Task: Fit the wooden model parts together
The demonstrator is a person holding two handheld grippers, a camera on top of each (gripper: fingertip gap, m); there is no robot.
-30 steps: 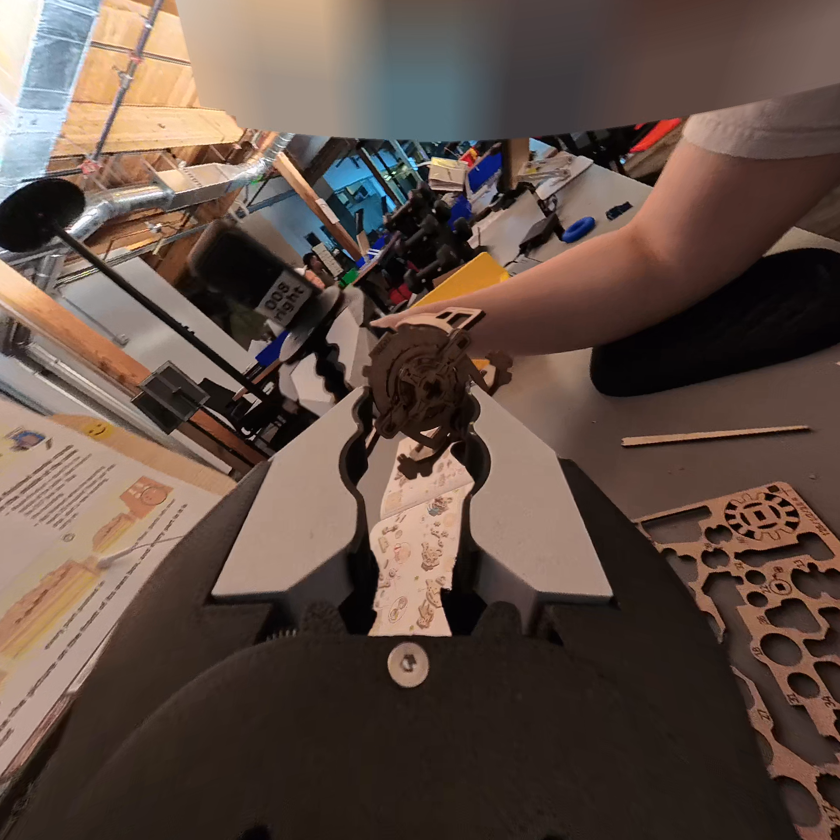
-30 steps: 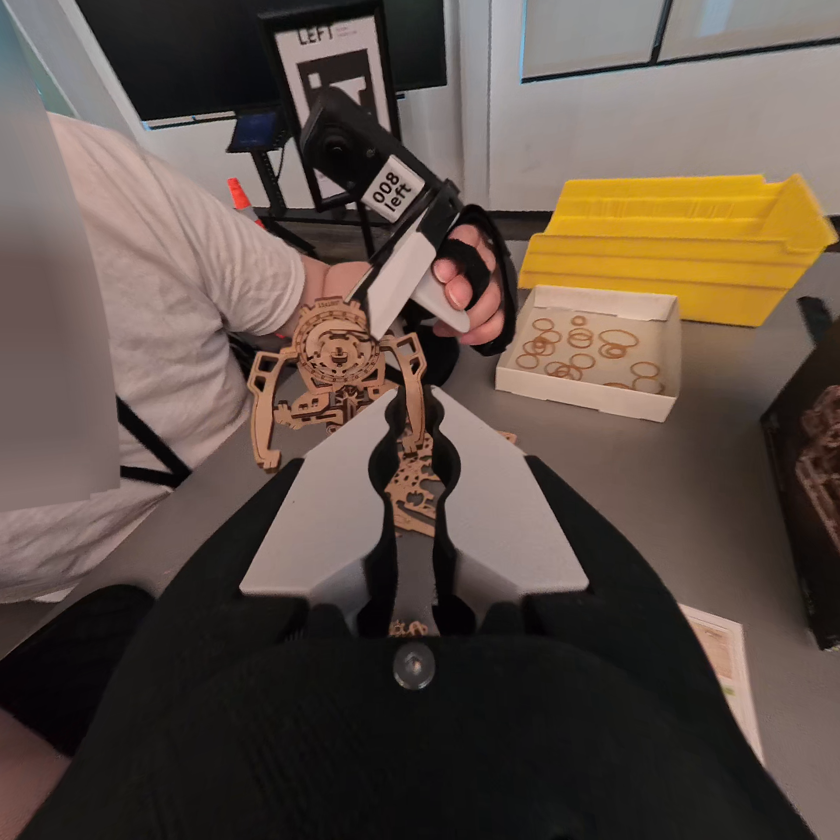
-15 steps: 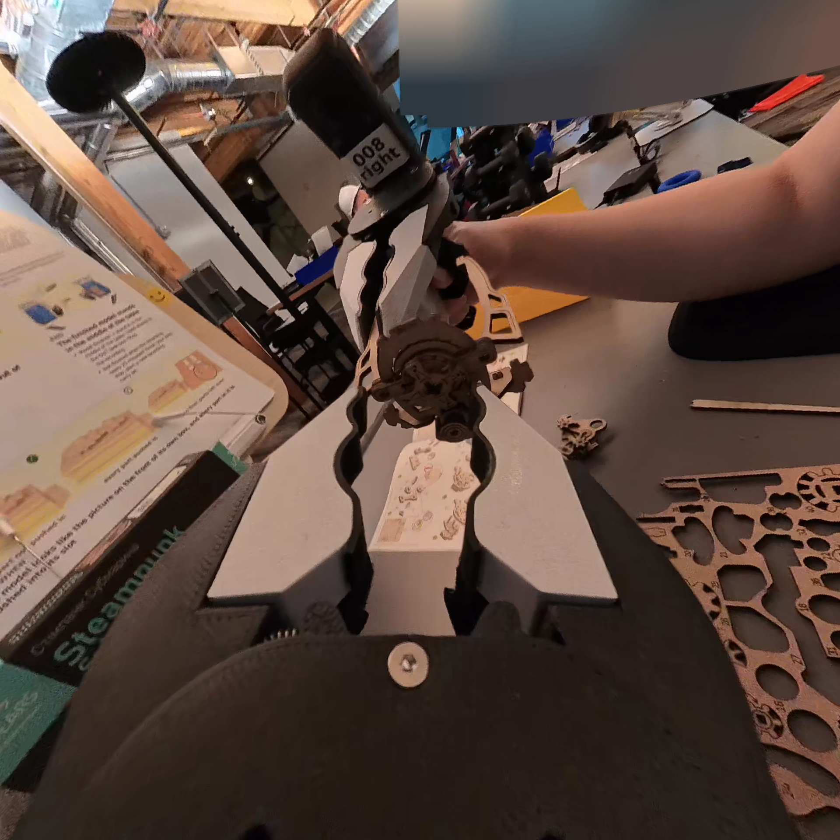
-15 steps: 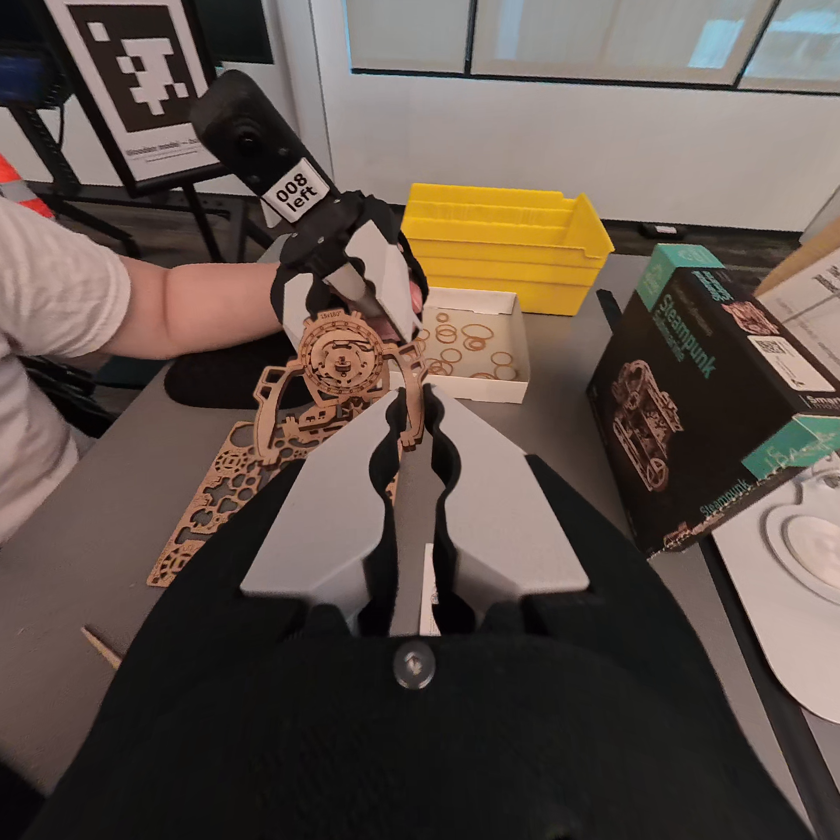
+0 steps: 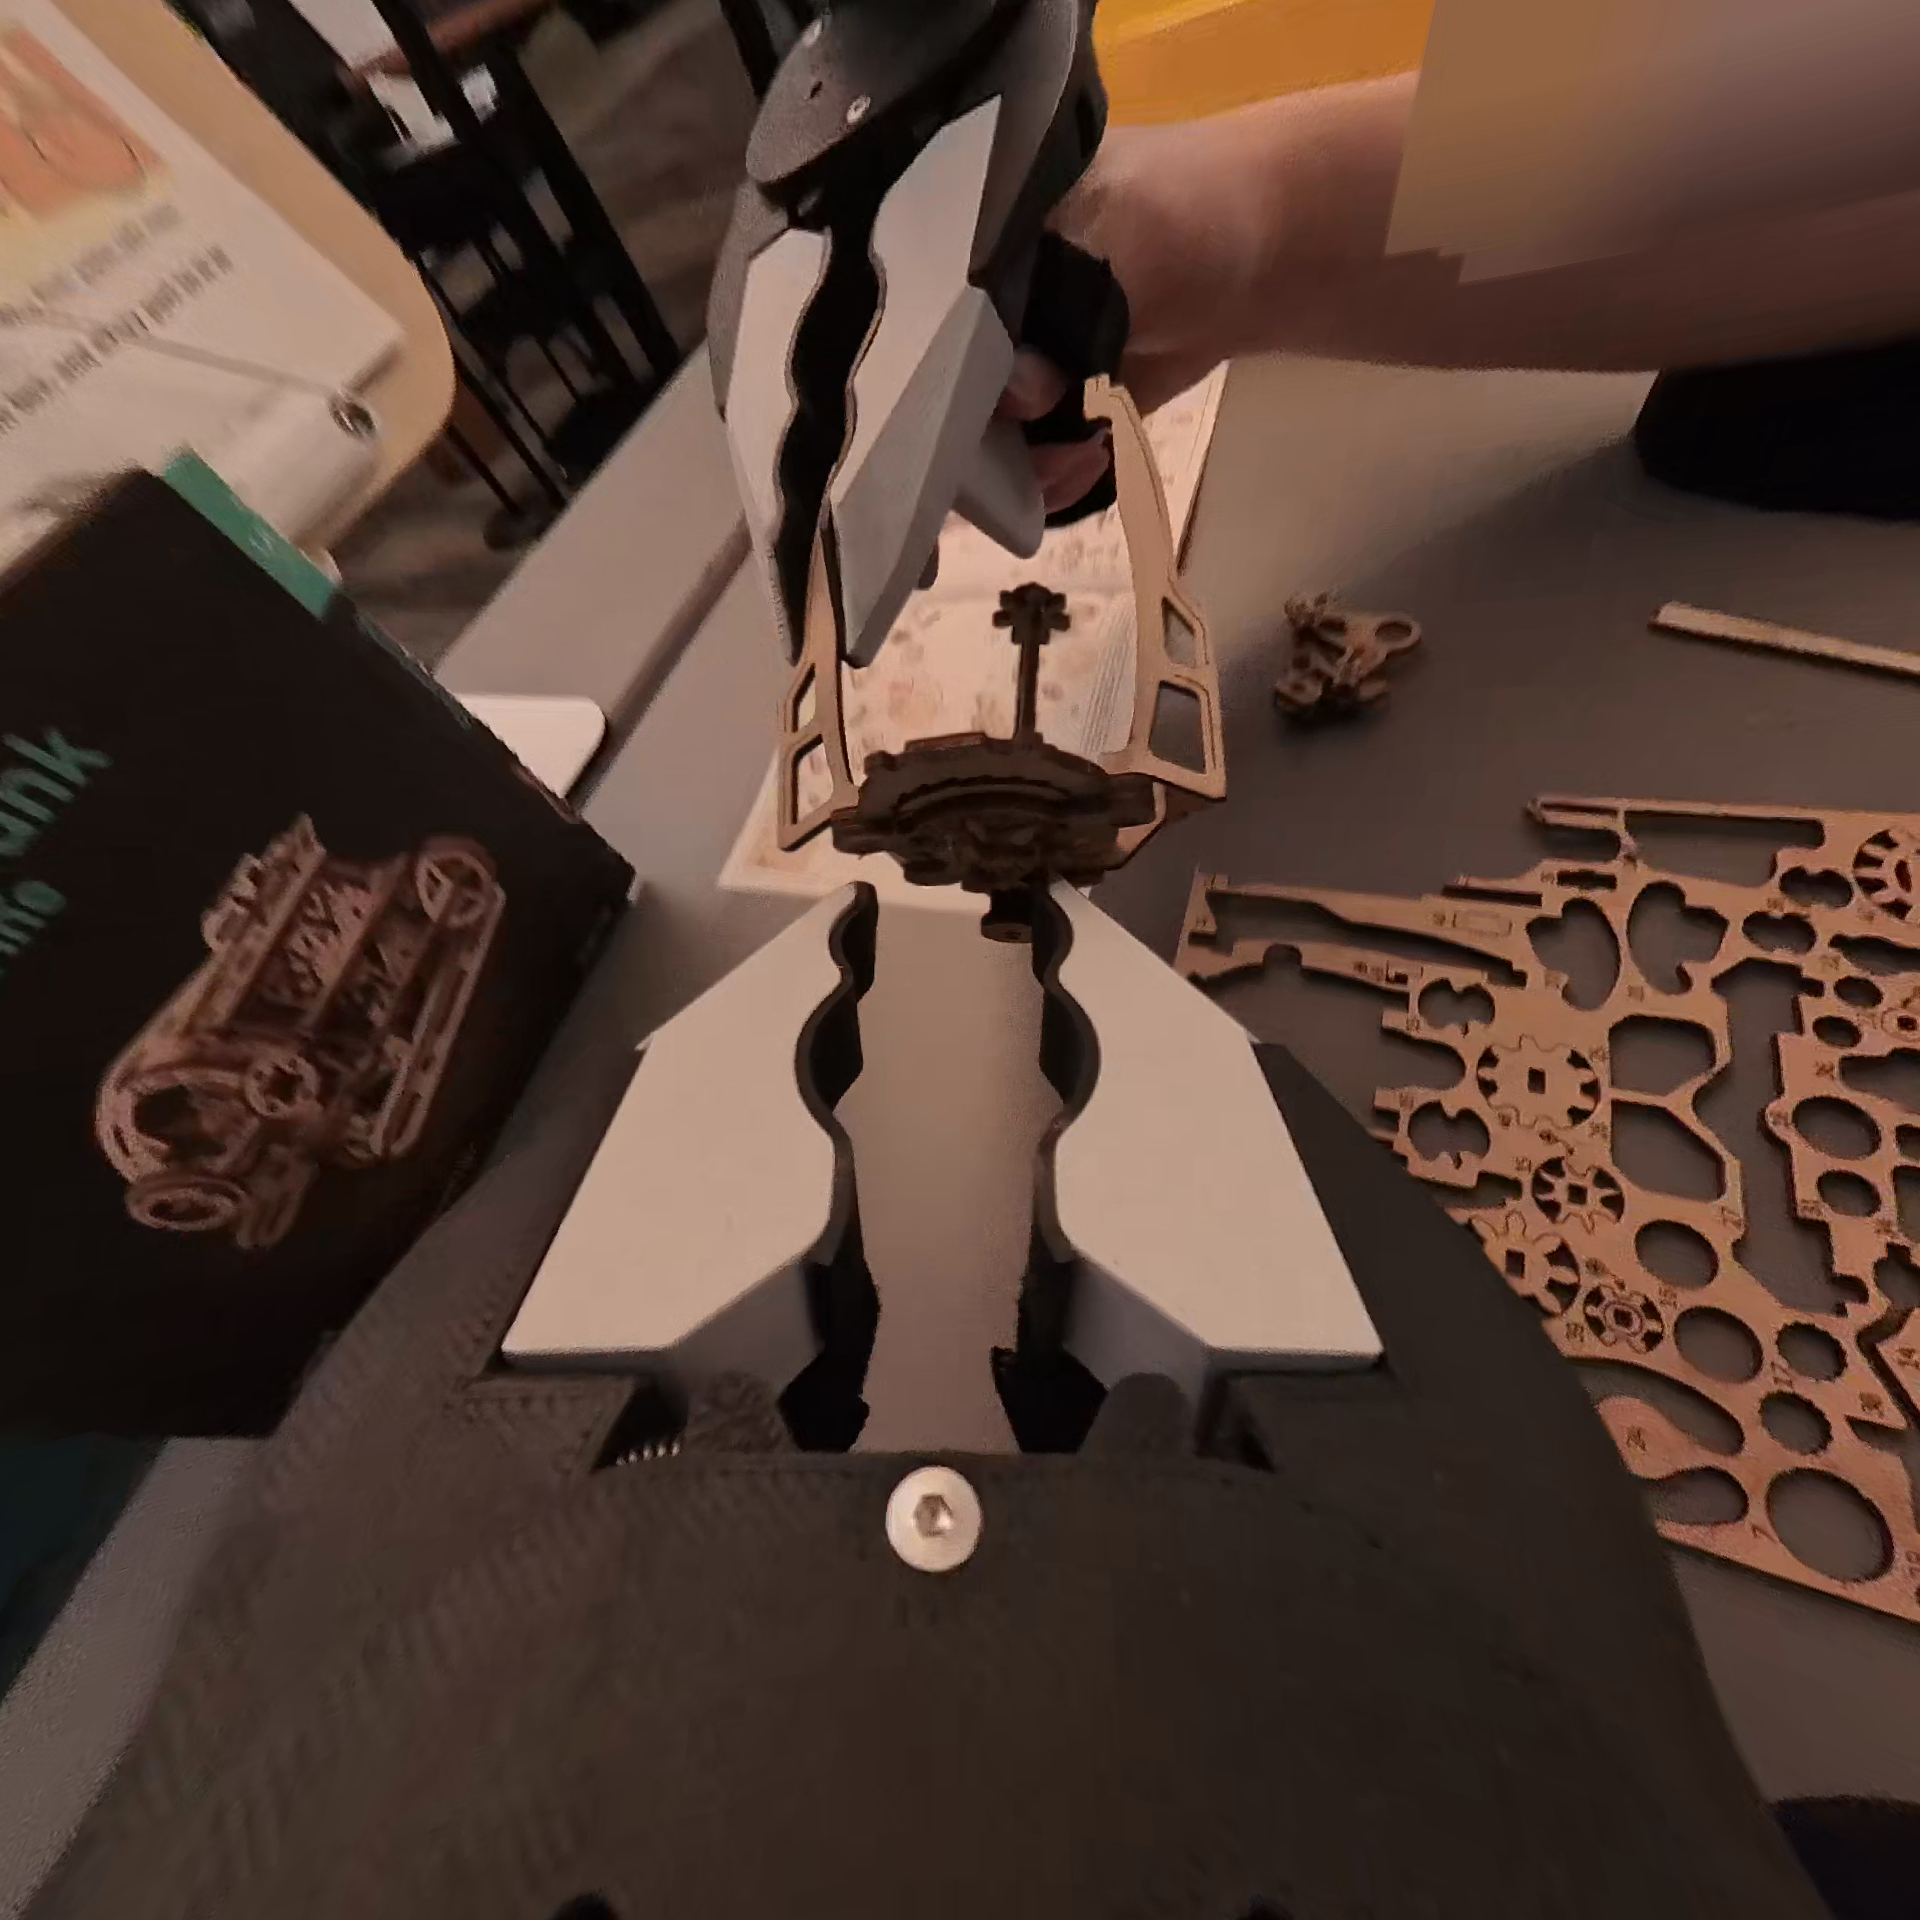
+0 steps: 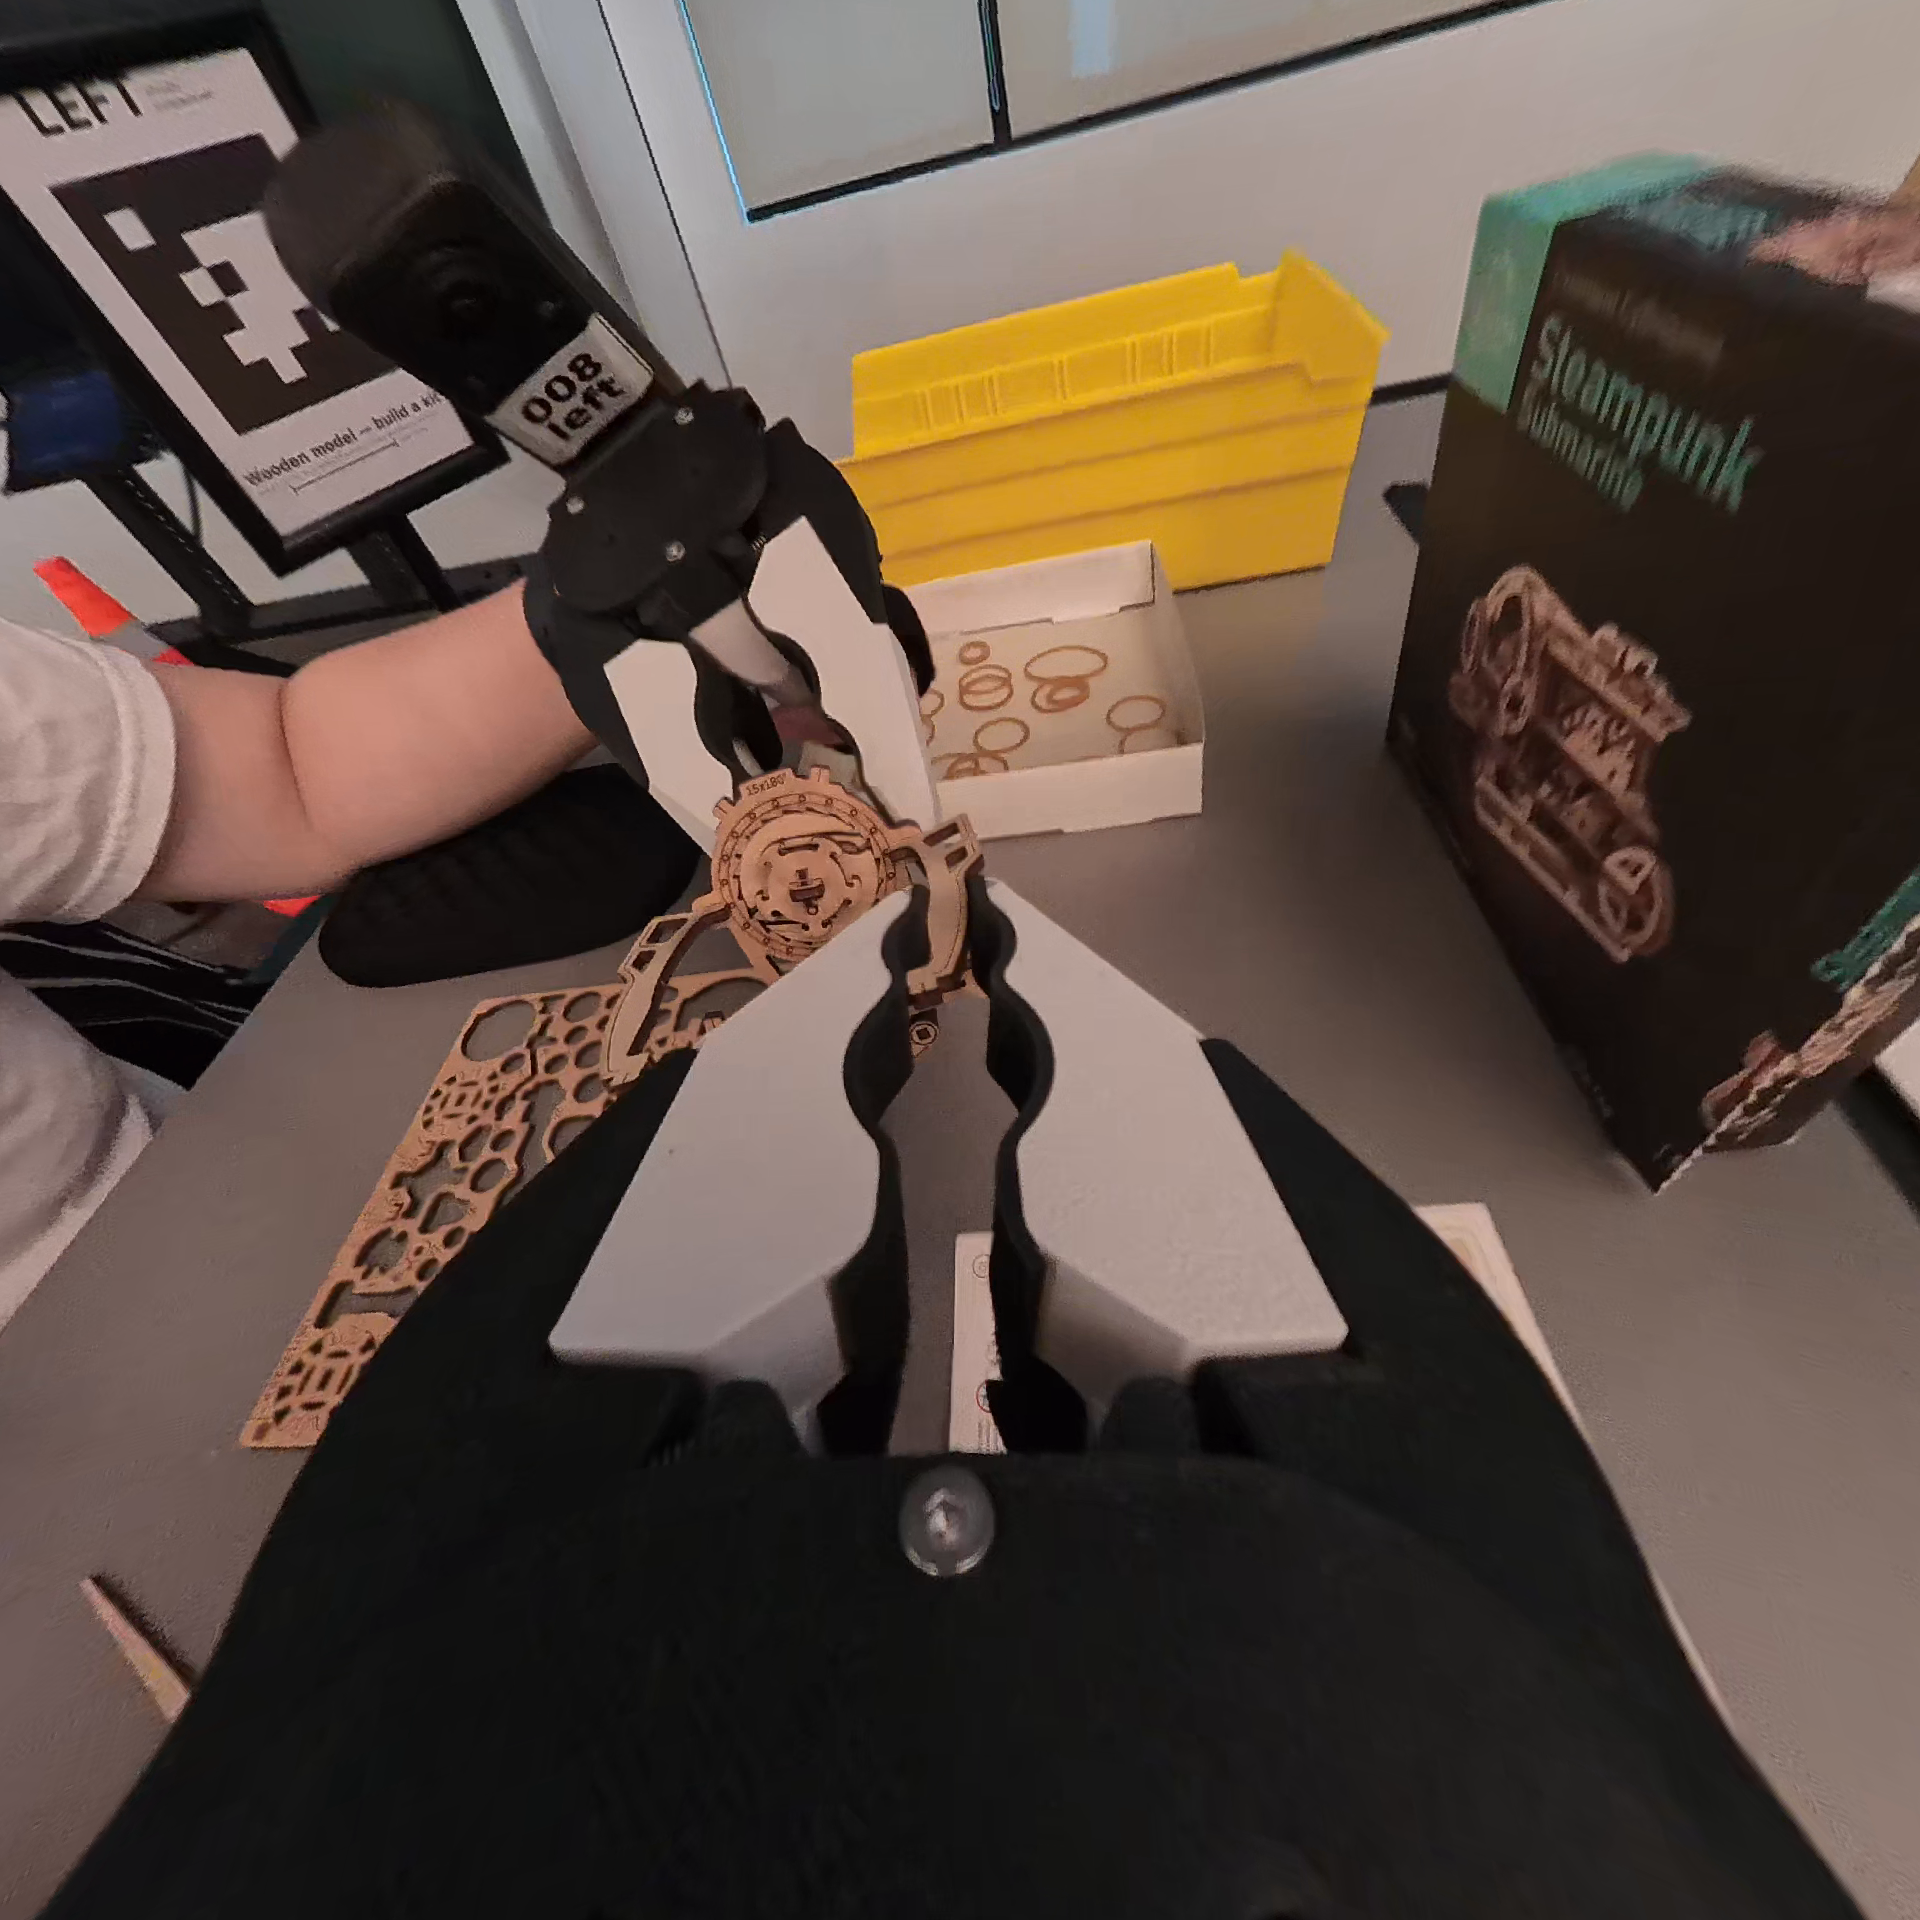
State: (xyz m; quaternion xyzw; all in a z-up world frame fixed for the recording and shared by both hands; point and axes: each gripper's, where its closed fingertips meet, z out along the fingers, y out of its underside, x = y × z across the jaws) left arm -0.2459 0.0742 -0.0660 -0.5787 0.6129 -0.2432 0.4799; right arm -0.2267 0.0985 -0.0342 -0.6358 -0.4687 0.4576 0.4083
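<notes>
Hanging in the air above the grey table (image 6: pixel 1299 935), the wooden model (image 6: pixel 805 883) looks light and brittle, best held by its stout arm where the right gripper (image 6: pixel 940 914) clamps, while the left gripper (image 5: pixel 951 904) gapes empty at six o'clock.

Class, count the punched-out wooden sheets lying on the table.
1: the wooden sheet lies flat on the table beneath the held model; others may be hidden behind the hand-held grippers.

The left gripper (image 5: pixel 951 904), fingers parted, sits just below the wooden assembly (image 5: pixel 987 810). At twelve o'clock the right gripper (image 5: pixel 831 613) pinches its frame. A punched sheet (image 5: pixel 1662 1143) lies at three o'clock on the bench (image 5: pixel 1455 540).
</notes>
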